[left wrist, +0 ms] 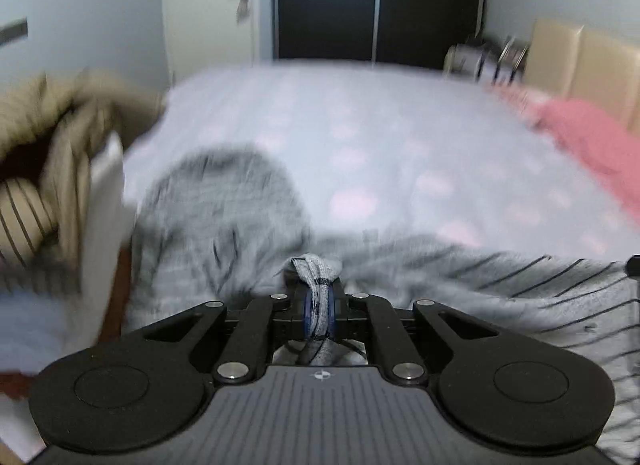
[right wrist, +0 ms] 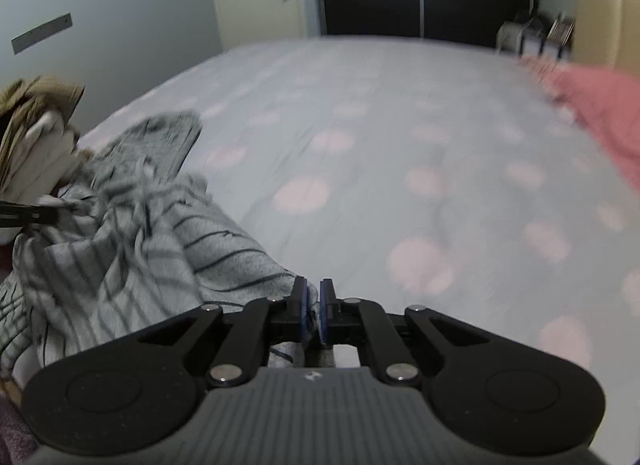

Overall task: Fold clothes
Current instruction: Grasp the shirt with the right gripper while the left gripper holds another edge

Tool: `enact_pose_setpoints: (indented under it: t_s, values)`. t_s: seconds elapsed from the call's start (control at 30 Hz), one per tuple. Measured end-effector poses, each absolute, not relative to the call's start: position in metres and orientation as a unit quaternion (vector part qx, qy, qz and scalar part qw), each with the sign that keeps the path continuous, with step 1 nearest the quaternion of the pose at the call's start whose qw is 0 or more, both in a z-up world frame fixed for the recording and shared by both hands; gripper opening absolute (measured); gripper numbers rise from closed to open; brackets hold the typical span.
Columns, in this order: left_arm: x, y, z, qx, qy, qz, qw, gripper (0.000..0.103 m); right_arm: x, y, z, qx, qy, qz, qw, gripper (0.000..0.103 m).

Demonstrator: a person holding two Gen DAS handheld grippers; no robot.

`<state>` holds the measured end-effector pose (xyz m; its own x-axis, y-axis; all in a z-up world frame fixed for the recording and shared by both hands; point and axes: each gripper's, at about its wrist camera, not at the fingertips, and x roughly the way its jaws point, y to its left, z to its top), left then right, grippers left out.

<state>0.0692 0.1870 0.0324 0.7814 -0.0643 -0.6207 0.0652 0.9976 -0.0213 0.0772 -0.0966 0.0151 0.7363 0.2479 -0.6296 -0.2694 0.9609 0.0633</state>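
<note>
Nearest the lens, left gripper [left wrist: 319, 297]: jaws clenched on a bunched fold of the grey striped garment [left wrist: 224, 225], cloth pinched between the blue pads and poking up past the tips. Right gripper [right wrist: 313, 297]: jaws drawn almost together, a thin edge of the same garment caught between them; the rest of the cloth trails off to its left.

Count: two grippers, one grey striped garment, one pink cloth [right wrist: 600, 105], one heap of beige striped clothes [left wrist: 44, 169], one bed.

The garment lies crumpled at the near edge of the bed [right wrist: 360, 125], spread from the near edge toward the bed's left side, one lobe reaching inward over the sheet. Much of both views is motion-blurred.

Open room: beyond the garment the bed's sheet, pale with pink spots, is bare across the middle and out to the far edge.

Around the bed: the beige heap sits off its left side, touching the garment's left end in the right wrist view. The pink cloth lies on the bed's far right corner, well apart from the garment. Behind the bed's far edge stands a dark wardrobe [left wrist: 376, 1], a pale door [left wrist: 208, 5] to its left, a beige padded headboard [left wrist: 580, 65] along the bed's right side.
</note>
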Motion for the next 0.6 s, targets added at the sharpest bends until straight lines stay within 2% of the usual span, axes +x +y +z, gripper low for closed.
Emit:
enact_pose_setpoints:
  t_s: [0.17, 0.3, 0.43, 0.6]
  values:
    - [0.047, 0.169, 0.091, -0.036, 0.247, -0.085, 0.965, 0.005, 0.070, -0.140, 0.072, -0.047, 0.276, 0.090, 0.956, 0.006]
    - [0.032, 0.148, 0.116, -0.020, 0.238, -0.129, 0.962, 0.005, 0.062, -0.182, 0.119, -0.069, 0.227, 0.037, 0.971, 0.006]
    - [0.022, 0.136, 0.107, 0.032, 0.289, -0.146, 0.945, 0.005, 0.048, -0.222, 0.138, -0.094, 0.246, 0.016, 0.965, 0.006]
    - [0.014, 0.135, 0.068, 0.076, 0.392, -0.162, 0.902, 0.005, 0.033, -0.256, 0.102, -0.097, 0.329, 0.020, 0.939, 0.006]
